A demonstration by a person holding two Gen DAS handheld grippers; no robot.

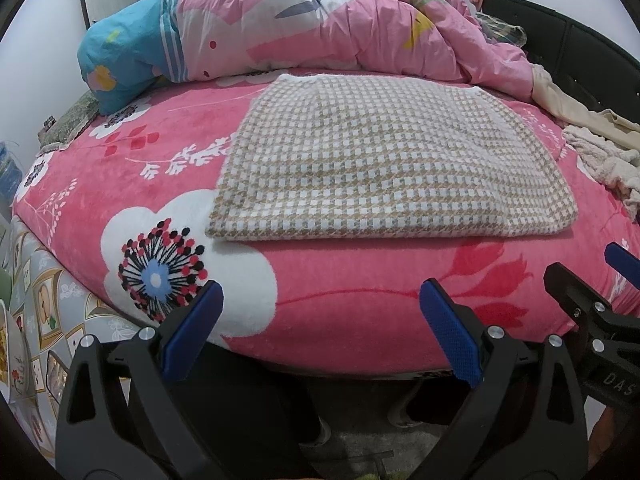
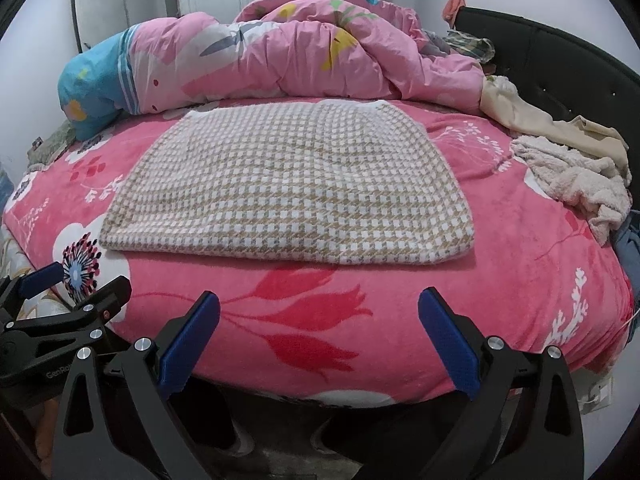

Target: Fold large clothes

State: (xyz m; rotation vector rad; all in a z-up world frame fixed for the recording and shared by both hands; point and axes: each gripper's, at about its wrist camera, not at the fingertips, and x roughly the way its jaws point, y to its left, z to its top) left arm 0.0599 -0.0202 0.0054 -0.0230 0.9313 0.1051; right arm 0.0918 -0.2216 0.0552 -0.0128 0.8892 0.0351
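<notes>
A beige-and-white checked garment (image 1: pixel 384 160) (image 2: pixel 296 184) lies folded into a flat rectangle in the middle of the pink floral bed cover (image 1: pixel 360 300) (image 2: pixel 500 280). My left gripper (image 1: pixel 320 328) hovers open at the bed's near edge, in front of the garment, holding nothing. My right gripper (image 2: pixel 320 332) is likewise open and empty, held back from the garment's front fold. Each gripper shows in the other's view: the right gripper (image 1: pixel 592 276) at the far right, the left gripper (image 2: pixel 76 280) at the far left, both open.
A bunched pink and blue duvet (image 1: pixel 304 28) (image 2: pixel 280 48) fills the back of the bed. Loose cream and beige clothes (image 1: pixel 600 152) (image 2: pixel 572 172) lie at the right by the dark headboard (image 2: pixel 568 68). The floor and a pair of shoes (image 1: pixel 400 412) are below the bed edge.
</notes>
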